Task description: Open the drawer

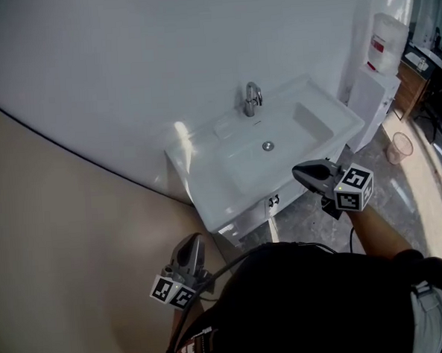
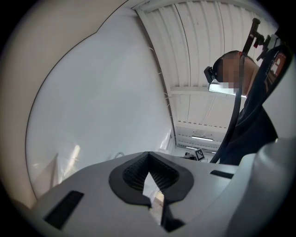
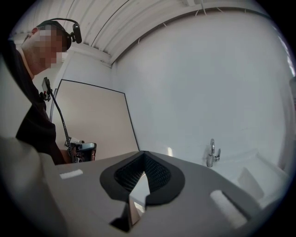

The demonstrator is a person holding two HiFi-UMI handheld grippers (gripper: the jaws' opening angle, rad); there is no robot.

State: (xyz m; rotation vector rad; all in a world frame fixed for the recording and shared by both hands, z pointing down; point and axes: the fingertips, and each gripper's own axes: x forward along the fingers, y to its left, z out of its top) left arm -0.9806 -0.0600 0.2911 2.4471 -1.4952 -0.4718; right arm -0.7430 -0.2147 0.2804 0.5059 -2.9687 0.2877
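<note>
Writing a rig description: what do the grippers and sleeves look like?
The left gripper and right gripper have grey shells, black ribbed pads, a white cube with black square markers each, and trailing black cables. The person wears a black top.

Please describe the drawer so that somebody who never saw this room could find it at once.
Start at the white washbasin with the chrome tap, set against the white wall. The drawer is the white cabinet front just under the basin's near edge. Unlike the tall water dispenser to its right, it carries a small dark handle.
</note>
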